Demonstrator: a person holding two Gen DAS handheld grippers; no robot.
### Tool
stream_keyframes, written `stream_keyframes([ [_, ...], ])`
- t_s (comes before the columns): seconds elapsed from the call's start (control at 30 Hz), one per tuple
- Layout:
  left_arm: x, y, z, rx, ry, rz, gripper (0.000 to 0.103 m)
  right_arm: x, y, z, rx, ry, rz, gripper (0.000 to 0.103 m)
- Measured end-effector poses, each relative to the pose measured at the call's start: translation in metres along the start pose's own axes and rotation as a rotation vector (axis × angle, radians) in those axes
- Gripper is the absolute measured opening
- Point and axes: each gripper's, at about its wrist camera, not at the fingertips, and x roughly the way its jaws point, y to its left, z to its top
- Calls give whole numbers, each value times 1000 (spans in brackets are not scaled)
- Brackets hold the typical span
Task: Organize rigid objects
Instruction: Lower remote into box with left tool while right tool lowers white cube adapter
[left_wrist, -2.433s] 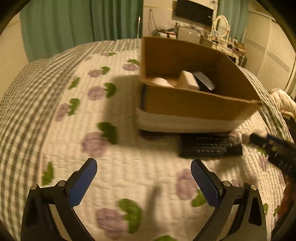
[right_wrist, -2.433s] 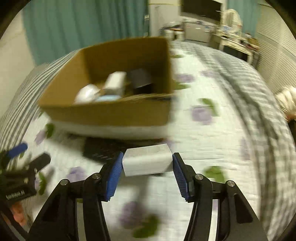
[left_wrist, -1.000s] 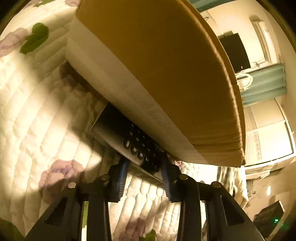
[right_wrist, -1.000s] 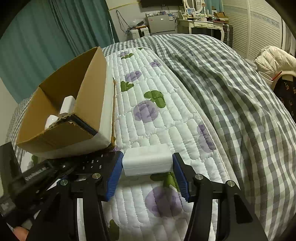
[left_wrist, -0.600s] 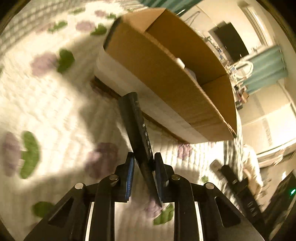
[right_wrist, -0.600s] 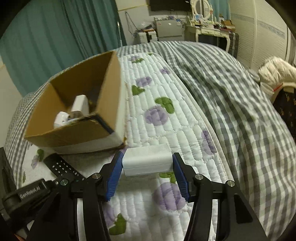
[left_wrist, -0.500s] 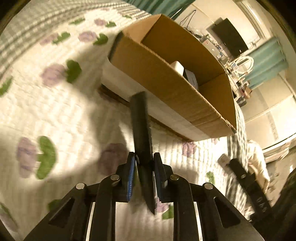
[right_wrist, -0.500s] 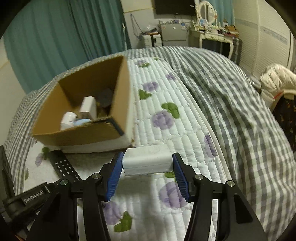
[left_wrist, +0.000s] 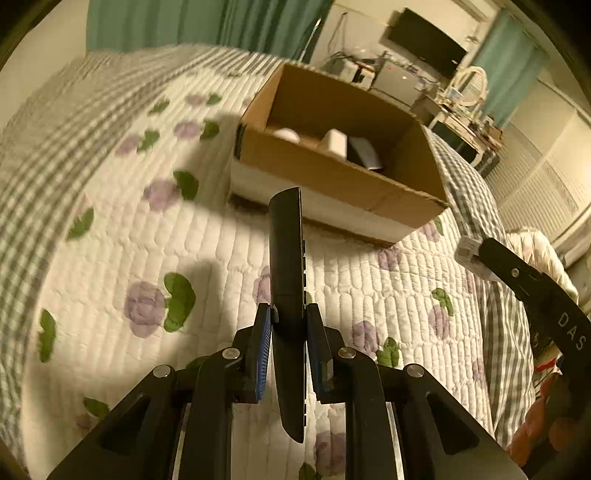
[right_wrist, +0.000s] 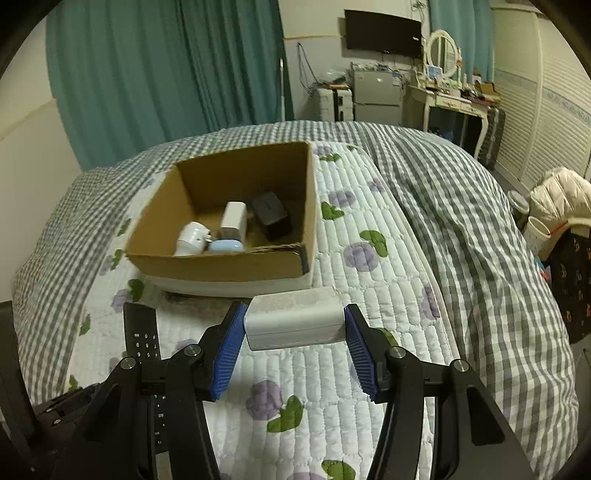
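Left gripper (left_wrist: 289, 325) closed on black remote control (left_wrist: 286, 280), held edge-on at centre frame, well above the quilt (left_wrist: 110, 236). Pads clamp the remote near its middle, a long free length projecting toward the cardboard box (left_wrist: 332, 173) at upper centre and a shorter tail hanging back between the arms. Risk judged: pivoting or slipping in the narrow grip during the swing, since only the thin faces are pinched.

Right gripper (right_wrist: 295, 325) closed on white rectangular block (right_wrist: 295, 319), lower centre of frame, gripped across its short ends, aloft just short of the box's near wall. Risk judged: block striking that wall if carried in too low.

Box interior already holding a white plug adapter (right_wrist: 192, 238), a white charger (right_wrist: 233, 219), a pale blue item (right_wrist: 225, 245) and a black case (right_wrist: 271, 214). Free floor limited to the upper left of the interior; long remote likely to land propped on contents or rim. Both tools converging on one opening, collision between them possible.
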Motion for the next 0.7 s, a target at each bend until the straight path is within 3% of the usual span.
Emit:
stream_keyframes([
  [0.17, -28, -13, 15, 48, -92, 13, 18, -16, 9, 8, -21, -36, 24, 53],
  [0.4, -56, -23, 73, 65, -212, -1, 18, -28, 19, 43, -64, -103, 41, 53],
  [0.7, -52, -38, 147, 113, -288, 12, 18, -16, 23, 106, -91, -173, 66, 53],
])
